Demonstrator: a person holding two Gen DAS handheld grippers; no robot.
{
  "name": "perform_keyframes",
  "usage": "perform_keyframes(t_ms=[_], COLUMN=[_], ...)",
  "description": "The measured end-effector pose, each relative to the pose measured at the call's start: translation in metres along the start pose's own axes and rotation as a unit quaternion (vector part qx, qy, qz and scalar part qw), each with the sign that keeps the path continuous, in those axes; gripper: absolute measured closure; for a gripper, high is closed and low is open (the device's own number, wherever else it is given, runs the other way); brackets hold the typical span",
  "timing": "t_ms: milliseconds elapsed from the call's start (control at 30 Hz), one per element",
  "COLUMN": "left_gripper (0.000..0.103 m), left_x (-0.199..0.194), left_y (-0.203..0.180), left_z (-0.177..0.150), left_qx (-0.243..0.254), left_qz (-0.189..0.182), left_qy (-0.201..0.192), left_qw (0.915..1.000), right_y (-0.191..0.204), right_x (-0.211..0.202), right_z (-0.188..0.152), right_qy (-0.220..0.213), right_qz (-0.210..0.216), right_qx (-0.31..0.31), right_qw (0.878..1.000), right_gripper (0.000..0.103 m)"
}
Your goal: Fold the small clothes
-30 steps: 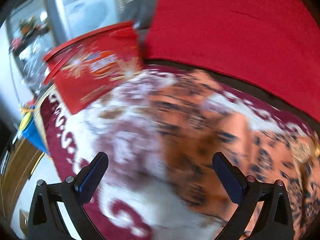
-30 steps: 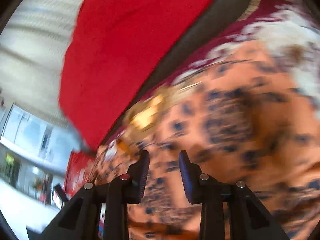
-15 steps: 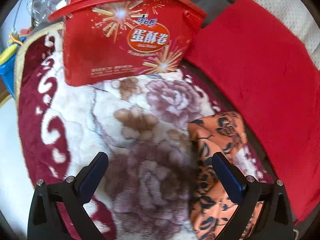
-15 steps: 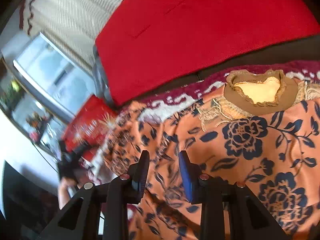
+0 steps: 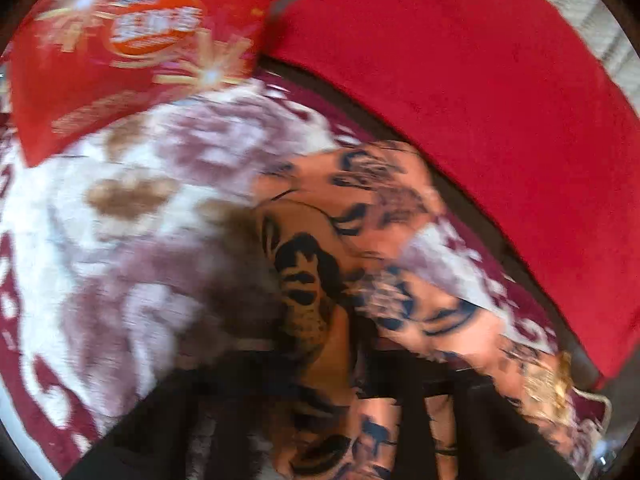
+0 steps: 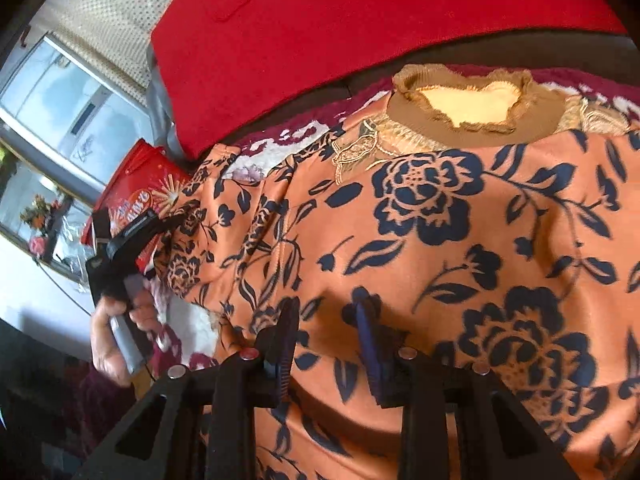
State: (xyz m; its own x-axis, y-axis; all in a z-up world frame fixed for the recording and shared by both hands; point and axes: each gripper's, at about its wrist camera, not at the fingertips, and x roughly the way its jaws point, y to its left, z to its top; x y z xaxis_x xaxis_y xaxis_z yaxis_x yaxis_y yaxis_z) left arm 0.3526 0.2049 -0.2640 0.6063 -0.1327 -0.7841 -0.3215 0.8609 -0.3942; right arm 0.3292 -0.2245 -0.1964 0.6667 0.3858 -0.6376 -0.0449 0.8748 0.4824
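Note:
An orange top with dark blue flowers (image 6: 460,240) lies spread on a floral plush blanket (image 5: 132,240), its brown collar (image 6: 472,120) at the far side. My right gripper (image 6: 326,336) hovers over the top's lower middle with its fingers a narrow gap apart and nothing between them. My left gripper (image 6: 172,222) shows in the right wrist view at the top's left sleeve, its tips at the cloth. In the blurred left wrist view the sleeve (image 5: 332,280) bunches between the dark fingers (image 5: 248,408); their grip is not clear.
A red snack box (image 5: 132,52) stands at the blanket's far left. A red cloth (image 5: 500,92) covers the sofa back behind the top. A window (image 6: 68,92) and a cluttered shelf are at the left.
My left gripper has moved right onto the orange sleeve and its wide jaws have come in around the cloth. My right gripper has moved lower over the top.

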Motion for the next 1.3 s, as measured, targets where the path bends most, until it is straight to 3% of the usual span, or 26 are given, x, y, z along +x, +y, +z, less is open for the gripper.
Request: perform_keyframes(t_ms=[67, 167, 300, 400, 433, 467, 500, 533, 600, 633, 667, 700, 767, 933, 1000, 1100, 1200, 1300], left_gripper=[0.090, 0.091, 0.091, 0.091, 0.091, 0.091, 0.090, 0.088, 0.066, 0.046, 0.038, 0.038, 0.038, 0.034, 0.034, 0.034, 0.034, 0.034], left_x=[-0.008, -0.035, -0.091, -0.117, -0.124, -0.128, -0.131, -0.131, -0.123, -0.120, -0.111, -0.101, -0.093, -0.097, -0.089, -0.072, -0.056, -0.051], left_y=[-0.009, -0.030, -0.083, -0.126, -0.147, -0.160, -0.179, -0.194, -0.224, -0.234, -0.240, -0.243, -0.242, -0.203, -0.188, -0.174, -0.164, -0.158], left_z=[-0.002, -0.003, -0.023, -0.052, -0.070, -0.081, -0.101, -0.117, -0.156, -0.171, -0.180, -0.187, -0.180, -0.139, -0.127, -0.121, -0.116, -0.117], left_qx=[0.015, 0.032, 0.138, 0.207, 0.245, 0.268, 0.306, 0.339, 0.413, 0.434, 0.449, 0.456, 0.440, 0.356, 0.329, 0.305, 0.295, 0.303], left_qz=[-0.001, -0.077, -0.163, -0.236, -0.259, -0.272, -0.292, -0.305, -0.317, -0.307, -0.286, -0.265, -0.267, -0.278, -0.248, -0.207, -0.175, -0.140], left_qy=[-0.019, -0.043, -0.104, -0.111, -0.108, -0.107, -0.101, -0.091, -0.055, -0.044, -0.037, -0.029, -0.009, -0.015, -0.024, -0.011, 0.001, -0.001], left_qw=[0.9997, 0.9956, 0.9714, 0.9430, 0.9278, 0.9182, 0.9004, 0.8852, 0.8517, 0.8457, 0.8459, 0.8493, 0.8573, 0.8922, 0.9109, 0.9294, 0.9395, 0.9426], right_y=[-0.004, -0.013, -0.033, -0.050, -0.058, -0.063, -0.070, -0.078, -0.092, -0.100, -0.105, -0.110, -0.120, -0.136, -0.140, -0.132, -0.119, -0.117], right_x=[-0.010, -0.028, -0.049, -0.062, -0.068, -0.072, -0.078, -0.085, -0.099, -0.107, -0.112, -0.117, -0.121, -0.112, -0.106, -0.103, -0.104, -0.091], right_z=[-0.003, -0.004, 0.000, 0.004, 0.005, 0.005, 0.004, 0.003, 0.004, 0.004, 0.004, 0.004, 0.004, 0.009, 0.016, 0.028, 0.053, 0.075], right_qy=[-0.008, -0.022, -0.044, -0.068, -0.078, -0.086, -0.098, -0.116, -0.138, -0.147, -0.153, -0.159, -0.161, -0.139, -0.128, -0.132, -0.135, -0.120], right_qz=[-0.005, -0.005, 0.040, 0.095, 0.114, 0.121, 0.127, 0.134, 0.144, 0.143, 0.141, 0.138, 0.139, 0.140, 0.152, 0.133, 0.101, 0.057], right_qx=[-0.001, 0.009, 0.045, 0.082, 0.098, 0.109, 0.124, 0.139, 0.160, 0.168, 0.171, 0.177, 0.193, 0.231, 0.237, 0.222, 0.179, 0.162], right_qw=[1.000, 1.000, 0.997, 0.990, 0.986, 0.983, 0.979, 0.974, 0.967, 0.964, 0.963, 0.961, 0.958, 0.953, 0.951, 0.957, 0.969, 0.978], right_gripper=[0.069, 0.069, 0.069, 0.065, 0.058, 0.037, 0.030, 0.030, 0.030, 0.030, 0.030, 0.030, 0.030, 0.030, 0.030, 0.030, 0.030, 0.031])
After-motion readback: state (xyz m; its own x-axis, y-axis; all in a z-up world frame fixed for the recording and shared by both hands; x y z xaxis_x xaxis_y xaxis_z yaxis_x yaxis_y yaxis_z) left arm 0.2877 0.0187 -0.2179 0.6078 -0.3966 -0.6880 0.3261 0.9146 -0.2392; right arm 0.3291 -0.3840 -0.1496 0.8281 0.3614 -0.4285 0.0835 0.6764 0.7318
